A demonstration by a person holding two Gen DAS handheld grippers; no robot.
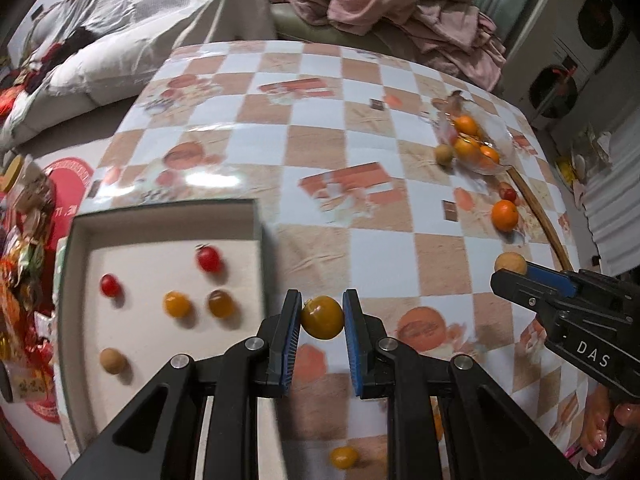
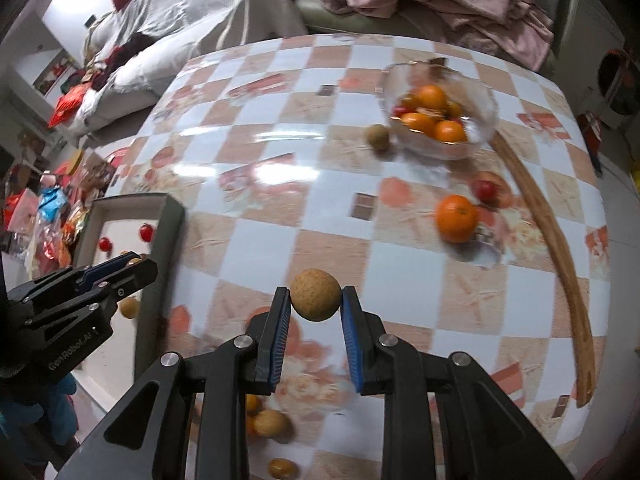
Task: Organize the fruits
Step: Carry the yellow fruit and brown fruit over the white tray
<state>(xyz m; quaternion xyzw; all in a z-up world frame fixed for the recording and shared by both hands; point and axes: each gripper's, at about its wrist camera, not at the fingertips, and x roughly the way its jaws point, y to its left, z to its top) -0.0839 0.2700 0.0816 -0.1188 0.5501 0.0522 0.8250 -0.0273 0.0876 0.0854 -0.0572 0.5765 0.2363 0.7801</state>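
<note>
Left gripper (image 1: 322, 317): jaws clamped on a round yellow-orange cherry tomato (image 1: 322, 317), held above the checkered worktop (image 1: 320, 128) just right of the shallow white tray with dark rim (image 1: 160, 205). Right gripper (image 2: 315, 301): jaws clamped on a tan rough-skinned round fruit (image 2: 315, 295), over the worktop. Tray holds red and yellow tomatoes. Clear glass bowl (image 2: 480, 120) of oranges sits far right
</note>
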